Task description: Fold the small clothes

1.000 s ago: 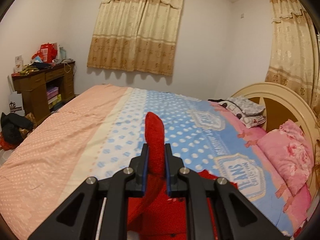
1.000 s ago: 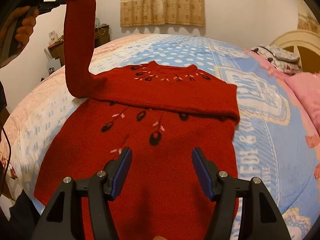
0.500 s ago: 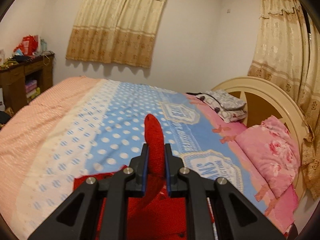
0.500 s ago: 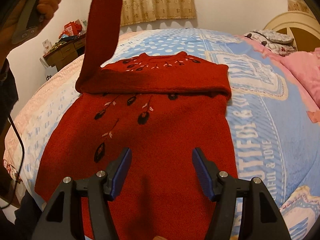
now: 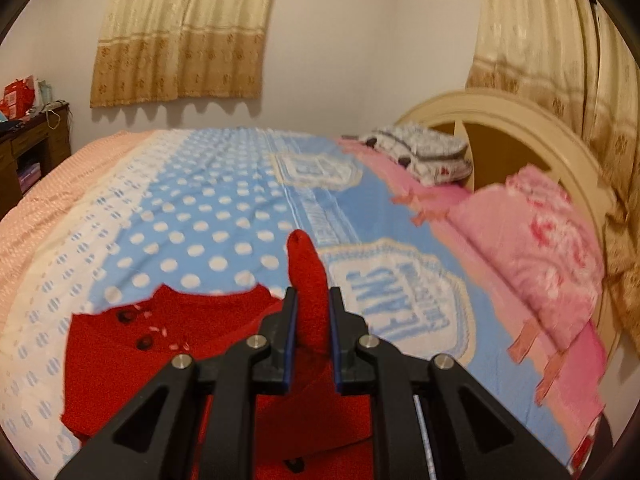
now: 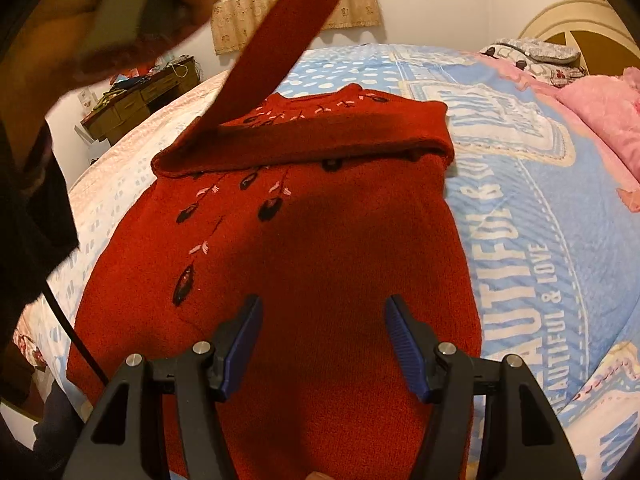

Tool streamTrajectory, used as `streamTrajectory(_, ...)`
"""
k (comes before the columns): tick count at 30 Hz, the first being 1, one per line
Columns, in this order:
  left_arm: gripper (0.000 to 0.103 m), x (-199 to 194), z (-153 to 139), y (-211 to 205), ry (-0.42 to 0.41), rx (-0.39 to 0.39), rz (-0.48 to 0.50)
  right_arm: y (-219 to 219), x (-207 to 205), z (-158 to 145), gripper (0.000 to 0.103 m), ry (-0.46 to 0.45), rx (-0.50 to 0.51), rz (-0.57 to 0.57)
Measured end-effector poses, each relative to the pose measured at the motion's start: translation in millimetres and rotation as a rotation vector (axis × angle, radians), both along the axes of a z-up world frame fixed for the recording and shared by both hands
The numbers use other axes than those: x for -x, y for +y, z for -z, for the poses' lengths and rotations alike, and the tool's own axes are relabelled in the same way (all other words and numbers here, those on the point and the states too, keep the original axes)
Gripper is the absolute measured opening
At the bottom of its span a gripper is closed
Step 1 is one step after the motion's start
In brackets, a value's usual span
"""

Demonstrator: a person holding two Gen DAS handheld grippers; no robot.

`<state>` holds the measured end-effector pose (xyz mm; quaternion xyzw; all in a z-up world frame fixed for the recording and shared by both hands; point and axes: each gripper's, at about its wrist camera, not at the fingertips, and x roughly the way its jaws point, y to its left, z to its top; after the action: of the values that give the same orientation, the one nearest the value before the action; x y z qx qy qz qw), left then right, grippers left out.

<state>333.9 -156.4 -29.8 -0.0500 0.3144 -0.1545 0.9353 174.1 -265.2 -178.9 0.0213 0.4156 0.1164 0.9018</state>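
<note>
- One bed, covered by a blue dotted spread with lettered badges, is seen filling both views; a cream headboard stands at its far right end.
- A red sweater with dark embroidered flowers is spread flat on the bed, its right sleeve folded across the chest.
- A pink pillow is laid by the headboard.
- The left sleeve is lifted off the bed and pinched at its cuff between the closed fingers of the left gripper.
- The right gripper is held over the sweater's lower part, fingers apart, nothing gripped.
</note>
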Motion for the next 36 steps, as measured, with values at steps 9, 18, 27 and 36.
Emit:
streamTrajectory(9, 0.027, -2.4, 53.4, -36.3, 0.111, -0.114, 0.082, -10.5, -0.1, 7.8, 0.064, 0.007, -0.023, 0.032)
streamTrajectory(18, 0.077, 54.0, 38.1, -0.6, -0.04, -0.156, 0.142, -11.6, 4.6, 8.9, 0.064, -0.03, -0.02, 0.022)
streamTrajectory(27, 0.081, 38.5, 90.4, 138.2, -0.014, -0.458, -0.249, -37.9, -10.0, -37.2, 0.064, -0.1, -0.091, 0.083)
streamTrajectory(36, 0.081, 51.3, 124.3, 209.8, 0.12, -0.33, -0.333, -55.6, -109.4, -54.5, 0.064, -0.067, -0.04, 0.155)
